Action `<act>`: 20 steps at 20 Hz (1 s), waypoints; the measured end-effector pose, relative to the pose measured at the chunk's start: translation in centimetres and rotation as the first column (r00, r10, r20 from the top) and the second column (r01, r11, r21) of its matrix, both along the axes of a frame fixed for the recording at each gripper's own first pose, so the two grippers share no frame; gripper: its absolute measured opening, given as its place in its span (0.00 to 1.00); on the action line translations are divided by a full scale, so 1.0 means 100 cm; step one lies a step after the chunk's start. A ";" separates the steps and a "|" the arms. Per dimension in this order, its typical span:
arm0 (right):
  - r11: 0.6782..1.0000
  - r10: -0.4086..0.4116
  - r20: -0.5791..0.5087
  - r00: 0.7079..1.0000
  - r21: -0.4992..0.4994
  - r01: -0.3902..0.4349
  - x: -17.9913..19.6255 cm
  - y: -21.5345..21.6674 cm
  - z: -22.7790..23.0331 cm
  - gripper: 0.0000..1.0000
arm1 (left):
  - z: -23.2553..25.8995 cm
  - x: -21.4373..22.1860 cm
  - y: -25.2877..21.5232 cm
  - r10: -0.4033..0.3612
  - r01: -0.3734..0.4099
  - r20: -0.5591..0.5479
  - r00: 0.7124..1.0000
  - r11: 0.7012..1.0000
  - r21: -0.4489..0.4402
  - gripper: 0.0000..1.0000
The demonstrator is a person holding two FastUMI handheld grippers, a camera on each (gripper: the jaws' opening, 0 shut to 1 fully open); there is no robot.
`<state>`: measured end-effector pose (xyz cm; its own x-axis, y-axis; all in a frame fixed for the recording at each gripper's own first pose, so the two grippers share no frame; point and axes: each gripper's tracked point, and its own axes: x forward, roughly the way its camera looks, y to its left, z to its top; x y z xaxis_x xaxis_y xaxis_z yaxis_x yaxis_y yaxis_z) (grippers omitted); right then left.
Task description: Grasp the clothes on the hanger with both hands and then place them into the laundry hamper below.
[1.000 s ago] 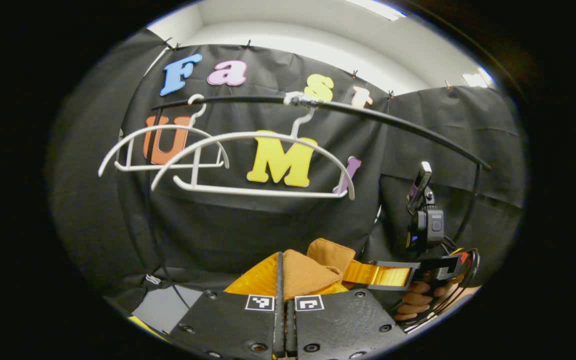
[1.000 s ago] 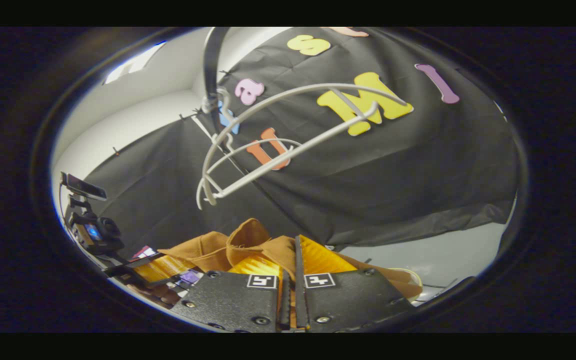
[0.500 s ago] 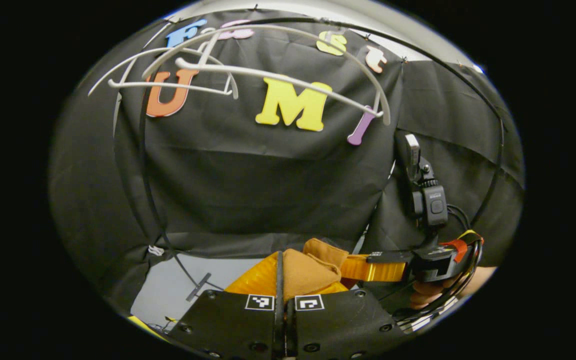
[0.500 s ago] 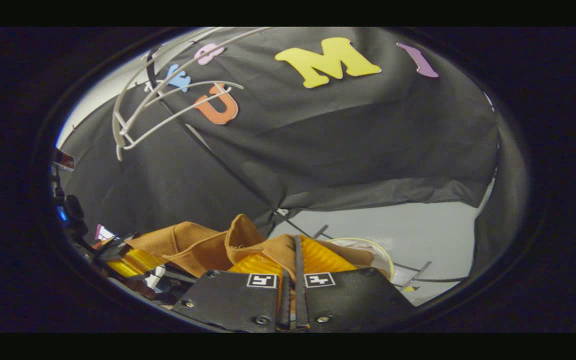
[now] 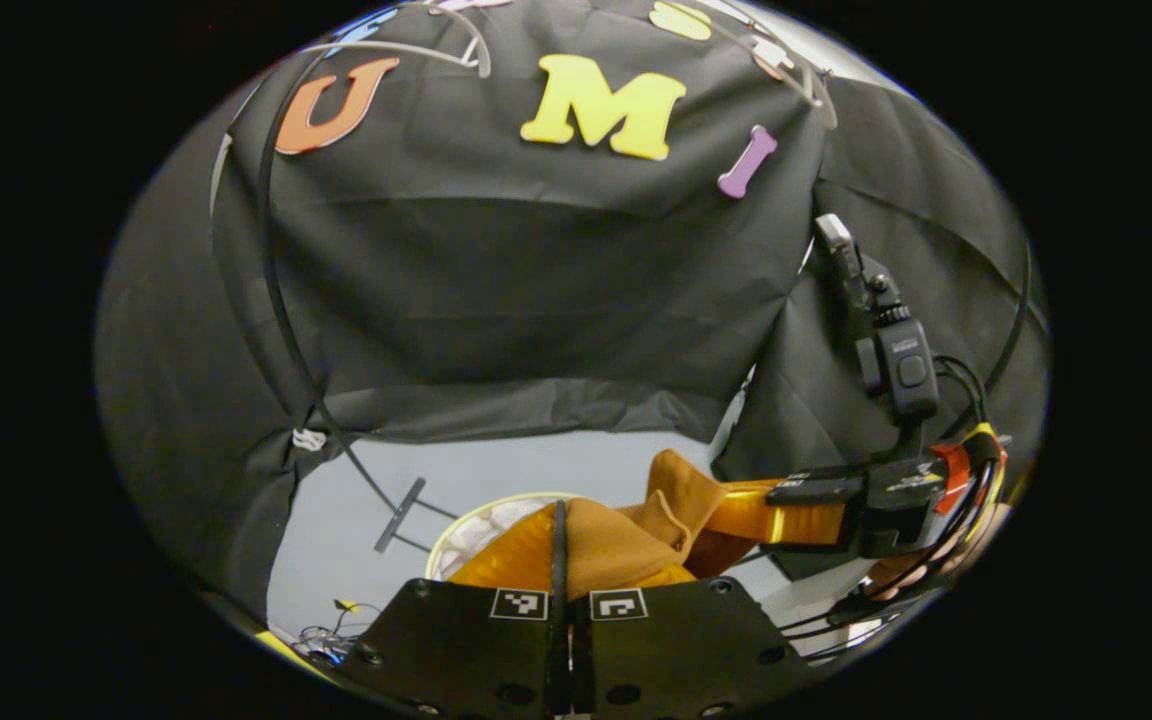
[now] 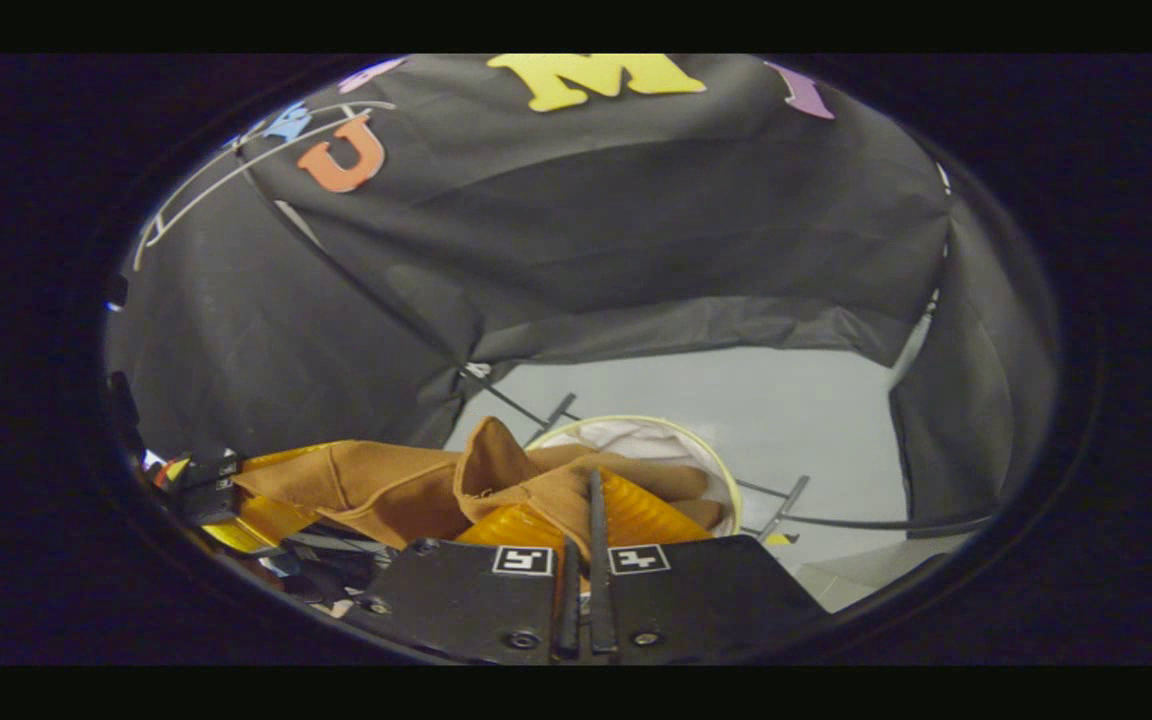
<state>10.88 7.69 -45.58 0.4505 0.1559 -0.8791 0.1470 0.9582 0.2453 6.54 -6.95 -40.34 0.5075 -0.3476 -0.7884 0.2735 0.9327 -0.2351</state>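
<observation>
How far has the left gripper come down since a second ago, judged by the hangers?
Yes, it has moved down. In the left gripper view the white hangers have slid to the top edge, and the hamper now shows below the brown garment.

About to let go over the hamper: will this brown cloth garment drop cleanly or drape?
Probably floppy: the brown cloth garment folds and sags between the left gripper and right gripper. It may drape over the round white hamper's rim. Likely light.

Garment (image 5: 626, 545) — matt brown cloth; hamper (image 6: 681, 440) — pale fabric lining.
</observation>
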 end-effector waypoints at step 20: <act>0.965 -0.137 -0.147 0.980 -0.243 0.098 -0.080 -0.057 -0.016 0.50 | -0.051 -0.048 0.005 0.079 -0.038 -0.254 0.964 0.986 0.162 0.64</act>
<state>2.87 1.96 -47.13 0.3029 -0.1076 -0.9469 0.2811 0.9595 -0.0191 1.73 -6.45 -45.41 0.2944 -0.1873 -0.9371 0.1666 0.9757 -0.1426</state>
